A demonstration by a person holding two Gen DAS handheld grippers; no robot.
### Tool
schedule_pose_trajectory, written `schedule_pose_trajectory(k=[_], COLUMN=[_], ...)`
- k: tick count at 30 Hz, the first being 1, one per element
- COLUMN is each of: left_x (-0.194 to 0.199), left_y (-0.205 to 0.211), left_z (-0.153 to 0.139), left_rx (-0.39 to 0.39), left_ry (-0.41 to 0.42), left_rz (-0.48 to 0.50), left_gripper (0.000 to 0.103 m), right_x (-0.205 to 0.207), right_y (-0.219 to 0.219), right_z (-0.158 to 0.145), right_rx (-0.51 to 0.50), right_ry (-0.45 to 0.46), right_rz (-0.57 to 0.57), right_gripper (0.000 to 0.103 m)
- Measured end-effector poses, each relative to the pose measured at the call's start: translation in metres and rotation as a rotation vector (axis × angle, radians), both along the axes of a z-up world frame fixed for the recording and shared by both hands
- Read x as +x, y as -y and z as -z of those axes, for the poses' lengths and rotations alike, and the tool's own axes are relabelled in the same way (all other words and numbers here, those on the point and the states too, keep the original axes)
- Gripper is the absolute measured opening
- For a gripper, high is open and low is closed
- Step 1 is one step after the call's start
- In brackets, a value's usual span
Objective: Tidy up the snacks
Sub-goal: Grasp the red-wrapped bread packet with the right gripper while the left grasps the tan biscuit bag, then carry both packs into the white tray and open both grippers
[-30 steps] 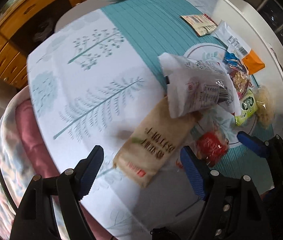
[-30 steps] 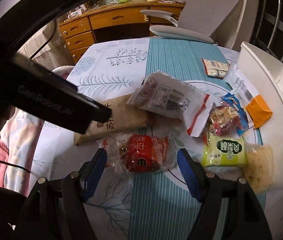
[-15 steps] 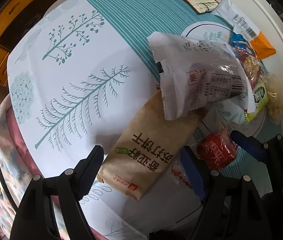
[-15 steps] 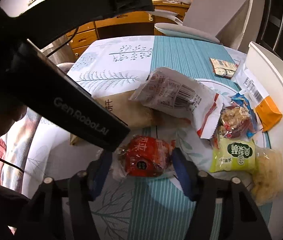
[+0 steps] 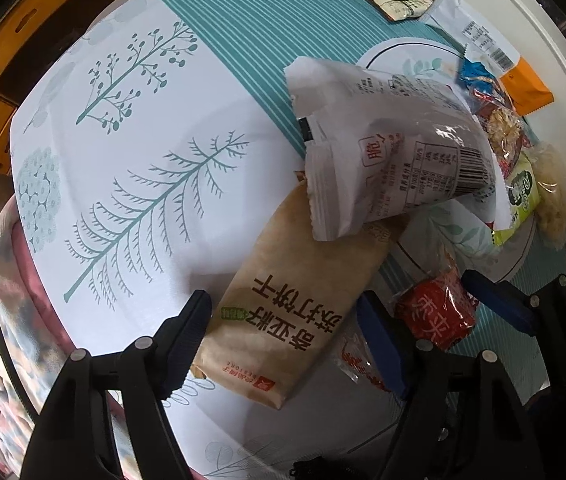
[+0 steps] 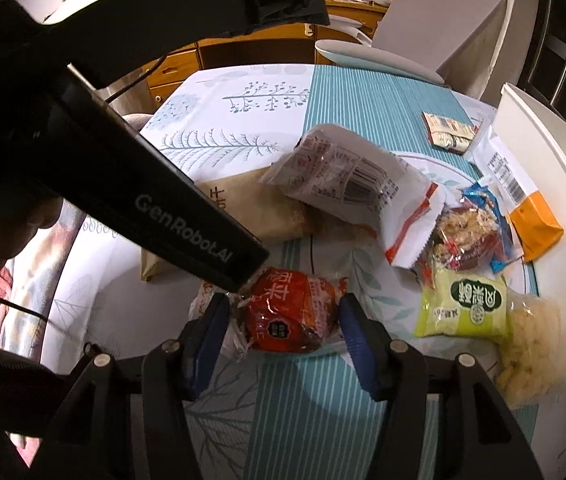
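Observation:
A brown cracker packet (image 5: 283,320) lies on the table, its far end under a white packet (image 5: 395,152). My left gripper (image 5: 283,332) points straight down and straddles the brown packet's near end. Its jaws are closing, and the pads stand just beside the packet's edges. A red snack packet (image 6: 291,312) in clear wrap sits between the fingers of my right gripper (image 6: 283,328), whose pads press on the wrapper at both sides. In the left wrist view the red packet (image 5: 439,312) shows to the right, beside a blue right fingertip (image 5: 495,308).
More snacks lie at the right: a green packet (image 6: 463,304), a blue-and-red mix bag (image 6: 471,232), an orange-white packet (image 6: 523,200), a pale clear bag (image 6: 531,352), a small beige packet (image 6: 447,132). A white board (image 6: 555,160) borders them. A chair (image 6: 423,32) stands behind.
My left gripper has come down closer over the brown packet and its jaws have narrowed a little. The right gripper's jaws have drawn in onto the red packet.

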State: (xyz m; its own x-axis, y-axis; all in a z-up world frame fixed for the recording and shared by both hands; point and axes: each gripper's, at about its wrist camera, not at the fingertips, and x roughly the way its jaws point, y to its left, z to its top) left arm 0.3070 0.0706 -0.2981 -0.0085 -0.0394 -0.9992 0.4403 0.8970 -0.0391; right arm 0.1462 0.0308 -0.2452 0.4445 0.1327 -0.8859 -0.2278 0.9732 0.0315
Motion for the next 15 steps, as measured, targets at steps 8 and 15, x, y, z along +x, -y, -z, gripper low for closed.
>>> schedule_pose_trajectory(k=[8, 15], left_x=[-0.018, -0.051], left_y=[0.002, -0.009], left_z=[-0.003, -0.014], left_rx=[0.009, 0.007], left_ry=[-0.010, -0.011], left_rz=[0.011, -0.020], left_gripper=[0.060, 0.057], right_x=[-0.011, -0.032], right_y=[0.007, 0.019], right_z=[-0.002, -0.006], right_rx=[-0.004, 0.032], right_ry=[-0.097, -0.192], right_rz=[0.058, 0.117], right_gripper=[0.056, 0.055])
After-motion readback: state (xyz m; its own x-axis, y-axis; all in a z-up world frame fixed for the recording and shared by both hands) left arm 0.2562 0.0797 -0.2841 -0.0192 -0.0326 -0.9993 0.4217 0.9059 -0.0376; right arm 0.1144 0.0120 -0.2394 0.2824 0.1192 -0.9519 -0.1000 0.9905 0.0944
